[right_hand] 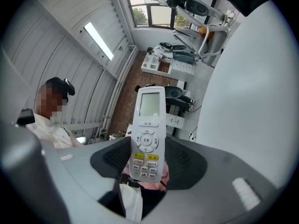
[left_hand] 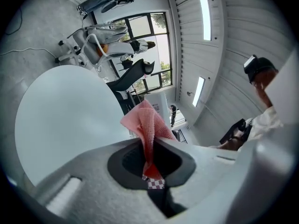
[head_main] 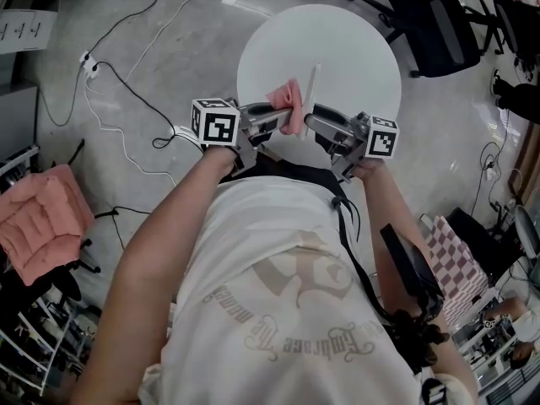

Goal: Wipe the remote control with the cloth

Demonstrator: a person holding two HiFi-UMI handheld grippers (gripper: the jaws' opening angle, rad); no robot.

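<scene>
Okay, I've got both tools raised in front of me, over the near edge of the round white table (head_main: 337, 40). My left gripper (head_main: 278, 121) is clenched on the pink cloth (head_main: 287, 98). In the left gripper view the cloth (left_hand: 147, 125) is pinched at its lower end between the dark pads, and its loose folds stand up out of the jaws, with the table top (left_hand: 65, 120) spread out to the left behind it. My right gripper (head_main: 310, 126) is clamped on the remote control (head_main: 311, 87), which in the head view sticks up as a thin white bar just right of the cloth; whether the two touch, I can't tell. In the right gripper view the remote control (right_hand: 148, 129) stands upright, screen and buttons facing the camera, with its lower end gripped between the jaws and a sliver of pink showing just behind that end. Both things are held in the air above the table, not lying on it. Far right, a black office chair (head_main: 434, 24) stands on the grey floor.
</scene>
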